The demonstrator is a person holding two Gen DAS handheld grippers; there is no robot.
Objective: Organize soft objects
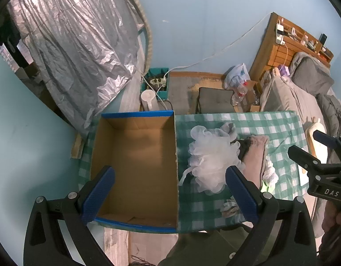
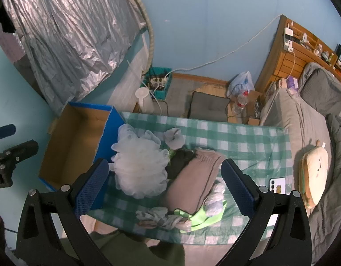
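A pile of soft things lies on the green checked tablecloth [image 2: 248, 137]: a white mesh bath pouf [image 2: 139, 164], a folded pinkish cloth [image 2: 192, 181], something dark [image 2: 181, 157] between them, grey socks [image 2: 174, 139] behind, and a bright green cloth [image 2: 201, 218] with pale crumpled pieces at the front edge. An empty cardboard box [image 1: 135, 166] with blue edges stands left of the pile. My left gripper [image 1: 170, 194] hovers open above the box's right wall, the pouf [image 1: 212, 159] near its right finger. My right gripper [image 2: 163, 188] hangs open above the pile, holding nothing.
Beyond the table are a white fan [image 2: 143, 102], a teal crate of power strips [image 2: 159, 82], a grey cushion [image 2: 208, 106], bottles and a plastic bag [image 2: 241, 84]. A bed with a plush toy [image 2: 312, 175] and a phone [image 2: 277, 185] lies right. Silver foil sheeting [image 2: 70, 37] hangs at the left.
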